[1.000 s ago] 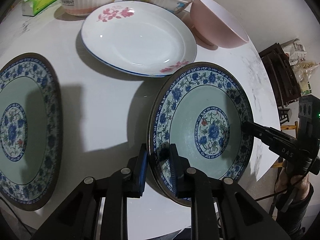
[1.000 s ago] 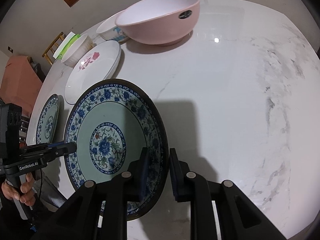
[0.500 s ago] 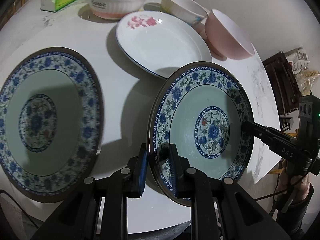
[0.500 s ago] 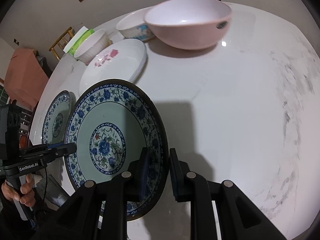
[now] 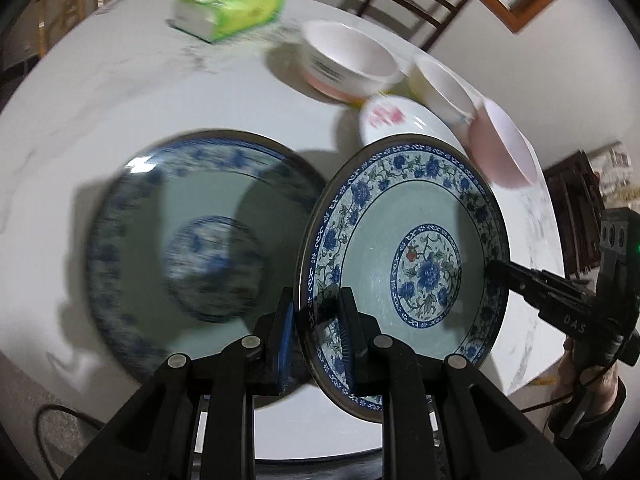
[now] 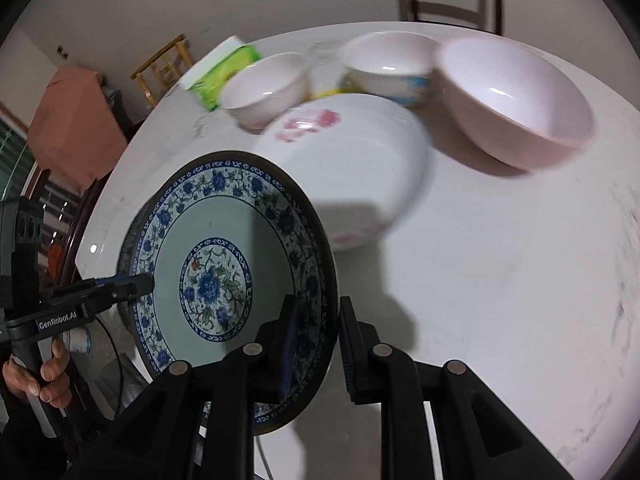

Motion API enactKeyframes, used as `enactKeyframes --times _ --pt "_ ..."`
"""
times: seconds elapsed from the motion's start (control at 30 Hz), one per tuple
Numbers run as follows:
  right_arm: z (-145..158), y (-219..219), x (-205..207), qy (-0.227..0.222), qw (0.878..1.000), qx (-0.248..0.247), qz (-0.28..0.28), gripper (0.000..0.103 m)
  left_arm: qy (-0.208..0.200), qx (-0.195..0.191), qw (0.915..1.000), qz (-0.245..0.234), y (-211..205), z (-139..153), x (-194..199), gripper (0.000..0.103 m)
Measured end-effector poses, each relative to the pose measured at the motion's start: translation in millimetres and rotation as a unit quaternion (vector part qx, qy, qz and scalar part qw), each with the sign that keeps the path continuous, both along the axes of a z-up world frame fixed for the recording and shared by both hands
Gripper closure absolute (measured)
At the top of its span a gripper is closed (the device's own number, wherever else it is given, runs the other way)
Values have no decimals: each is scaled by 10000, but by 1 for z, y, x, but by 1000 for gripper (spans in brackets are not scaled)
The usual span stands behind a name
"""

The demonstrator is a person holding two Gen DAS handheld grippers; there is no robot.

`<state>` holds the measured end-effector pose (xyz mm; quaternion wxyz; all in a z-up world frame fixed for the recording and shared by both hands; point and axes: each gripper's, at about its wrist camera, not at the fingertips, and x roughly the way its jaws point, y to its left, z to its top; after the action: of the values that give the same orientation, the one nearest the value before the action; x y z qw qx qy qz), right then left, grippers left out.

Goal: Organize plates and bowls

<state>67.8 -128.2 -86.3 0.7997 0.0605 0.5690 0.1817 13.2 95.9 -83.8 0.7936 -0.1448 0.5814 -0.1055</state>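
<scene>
Both grippers hold one blue-and-white floral plate (image 5: 404,256) by opposite rims, lifted and tilted above the table; it also shows in the right wrist view (image 6: 224,276). My left gripper (image 5: 316,320) is shut on its near rim. My right gripper (image 6: 316,336) is shut on the other rim and shows at the right in the left wrist view (image 5: 496,270). A second matching plate (image 5: 192,240) lies flat on the white table (image 5: 100,100), just left of the held plate and blurred.
A white plate with pink flowers (image 6: 344,160) lies behind the held plate. A large pink bowl (image 6: 516,100), two smaller white bowls (image 6: 388,64) (image 6: 264,88) and a green tissue pack (image 5: 232,4) stand farther back. Chairs stand beyond the table.
Both grippers have carried the held plate leftward across the table. The second blue plate now sits close beside it, and the bowls have fallen farther behind.
</scene>
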Motion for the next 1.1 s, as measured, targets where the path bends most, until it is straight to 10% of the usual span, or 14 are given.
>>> enactKeyframes --times 0.5,1.1 --pt "-16 111 29 287 9971 94 701 83 28 253 9954 923 112 -5 -10 85" --pt "-28 129 39 489 9963 -35 709 82 211 210 9949 962 129 -24 1 85"
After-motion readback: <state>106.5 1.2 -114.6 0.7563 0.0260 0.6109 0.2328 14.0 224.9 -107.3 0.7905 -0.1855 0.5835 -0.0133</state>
